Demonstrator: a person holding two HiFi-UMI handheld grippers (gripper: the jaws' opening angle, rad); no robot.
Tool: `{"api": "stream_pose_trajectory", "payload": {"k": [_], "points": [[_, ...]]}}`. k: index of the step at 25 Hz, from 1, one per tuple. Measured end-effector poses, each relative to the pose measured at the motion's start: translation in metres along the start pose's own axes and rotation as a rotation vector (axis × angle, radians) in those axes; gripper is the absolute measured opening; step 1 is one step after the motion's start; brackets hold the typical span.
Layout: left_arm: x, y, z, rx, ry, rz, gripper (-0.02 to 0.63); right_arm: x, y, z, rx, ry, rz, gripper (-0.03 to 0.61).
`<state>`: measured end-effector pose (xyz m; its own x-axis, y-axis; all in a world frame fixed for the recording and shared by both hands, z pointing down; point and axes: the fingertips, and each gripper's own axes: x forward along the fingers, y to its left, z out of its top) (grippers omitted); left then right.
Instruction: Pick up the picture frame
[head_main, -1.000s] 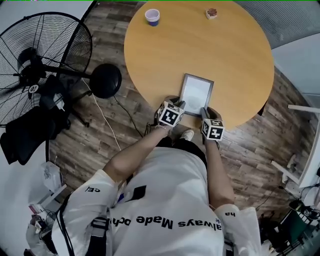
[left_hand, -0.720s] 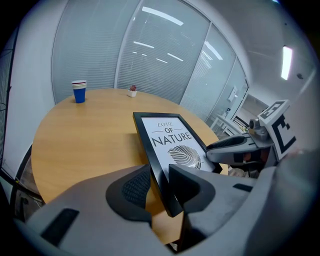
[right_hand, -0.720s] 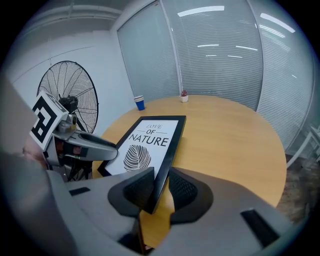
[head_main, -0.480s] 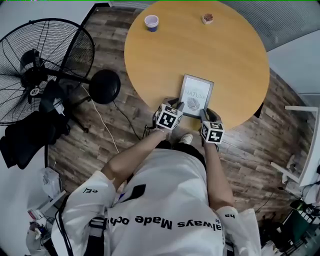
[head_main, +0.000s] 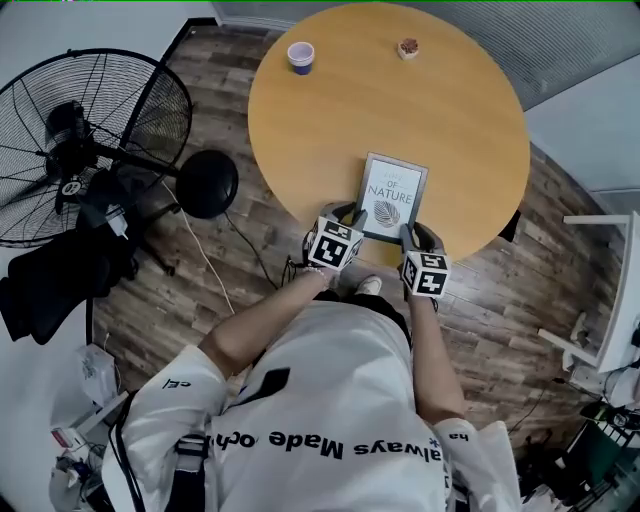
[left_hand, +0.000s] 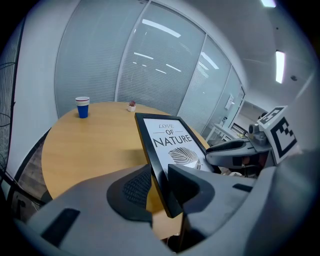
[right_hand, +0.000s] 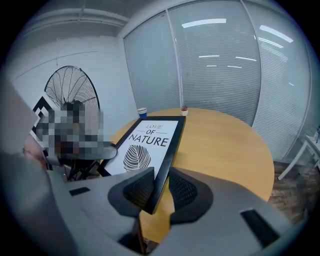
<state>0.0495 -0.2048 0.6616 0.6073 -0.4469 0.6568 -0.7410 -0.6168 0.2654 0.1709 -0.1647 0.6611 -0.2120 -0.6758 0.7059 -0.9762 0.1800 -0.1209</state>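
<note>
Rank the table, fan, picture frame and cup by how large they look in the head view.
1. table
2. fan
3. picture frame
4. cup
The frame is tilted up toward the camera, which flatters its size, but the order holds.

Left claw (head_main: 354, 218), jaws just closing, and right claw (head_main: 408, 234) hold the picture frame (head_main: 392, 192).

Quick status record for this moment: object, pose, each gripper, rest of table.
object: picture frame, print reads LOVE OF NATURE
pose: tilted, near edge raised over the table; far edge contact unclear
left gripper: shut on near left corner; jaws have just been closing
right gripper: shut on near right corner
also on table: blue cup, small brown item, both near far edge
</note>
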Motion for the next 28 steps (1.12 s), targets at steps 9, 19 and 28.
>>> {"api": "stream_pose_trajectory", "payload": {"k": [9,19,28], "points": [[-0.023,-0.006,0.016,0.005,-0.045,0.009,0.118,-0.025,0.009,0.023,-0.034,-0.050,-0.011,0.106],[-0.048,-0.015,0.039,0.020,-0.109,0.013,0.118,-0.048,0.015,0.047,-0.055,-0.095,-0.011,0.105],[-0.073,-0.022,0.059,0.023,-0.159,0.011,0.118,-0.074,0.023,0.071,-0.061,-0.148,-0.013,0.103]]}}
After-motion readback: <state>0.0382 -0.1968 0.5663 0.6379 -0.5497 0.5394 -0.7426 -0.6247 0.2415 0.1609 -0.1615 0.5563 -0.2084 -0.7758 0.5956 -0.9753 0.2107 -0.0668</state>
